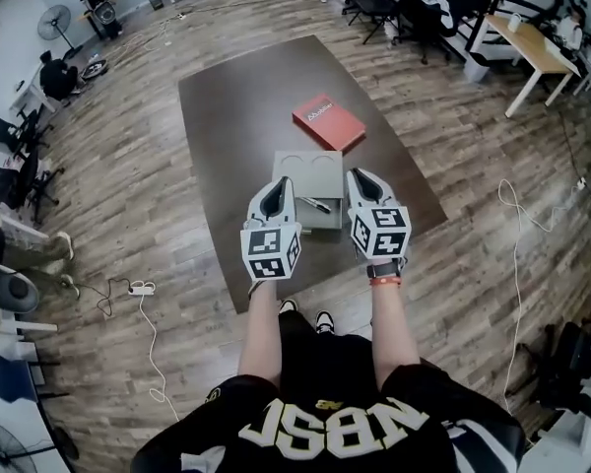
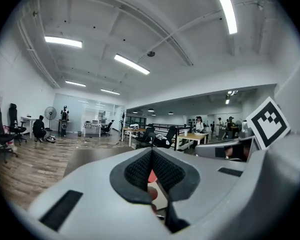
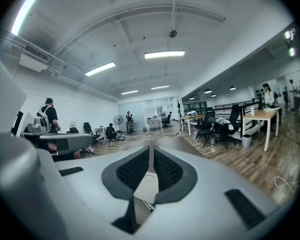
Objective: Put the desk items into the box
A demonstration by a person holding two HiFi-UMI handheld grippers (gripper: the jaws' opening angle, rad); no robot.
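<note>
A low grey box (image 1: 297, 168) lies open on the dark brown table (image 1: 236, 97), with a pen (image 1: 316, 204) resting inside it near its front. Behind the box sits a red book (image 1: 328, 122). My left gripper (image 1: 279, 187) hovers over the box's front left corner; its pads meet at the tip with nothing between them. My right gripper (image 1: 361, 178) hangs over the box's right edge, jaws a narrow slit apart and empty. Through the right gripper's jaws the pale box (image 3: 147, 186) shows below. A patch of the red book (image 2: 150, 177) shows between the left pads.
Wood floor surrounds the table. A power strip and cable (image 1: 138, 289) lie on the floor to the left, and another cable (image 1: 512, 215) to the right. Office chairs (image 1: 394, 3) and a wooden desk (image 1: 532, 47) stand at the back right. People stand in the distance.
</note>
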